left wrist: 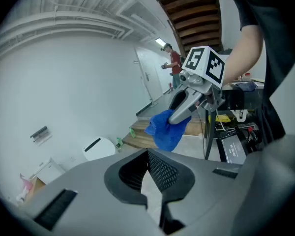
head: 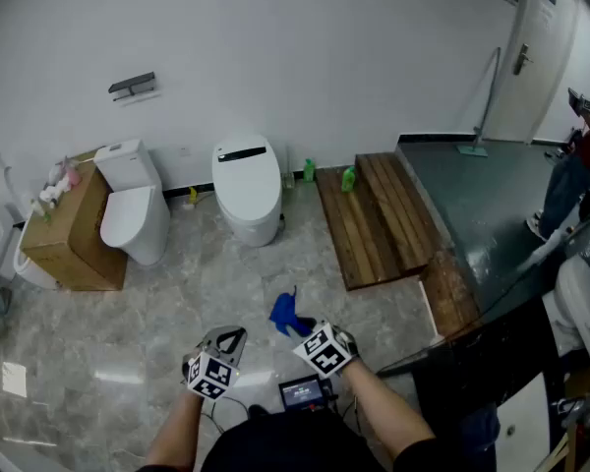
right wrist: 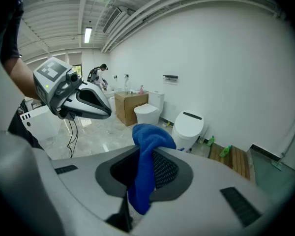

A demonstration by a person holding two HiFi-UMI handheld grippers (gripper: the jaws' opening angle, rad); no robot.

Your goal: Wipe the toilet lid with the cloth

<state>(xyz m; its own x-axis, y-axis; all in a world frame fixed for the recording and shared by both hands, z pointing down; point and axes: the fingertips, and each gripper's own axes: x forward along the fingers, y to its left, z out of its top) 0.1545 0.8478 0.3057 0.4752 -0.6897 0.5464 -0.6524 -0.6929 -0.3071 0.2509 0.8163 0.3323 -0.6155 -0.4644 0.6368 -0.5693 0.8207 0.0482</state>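
Toilets stand far off by the white wall (head: 305, 57). On the left is a toilet with a tank (head: 130, 214), just beside a brown box (head: 69, 229). To its right is a rounder toilet (head: 248, 180) with its lid down. Close to the person, the left gripper (head: 230, 341) has its jaws pressed together with nothing in them, so I think it is kept free to help. Next to it, the blue cloth (head: 287, 313) hangs from the right gripper (head: 305, 328). Its jaws pinch the cloth tight, likely so it cannot drop. No wiping has begun yet.
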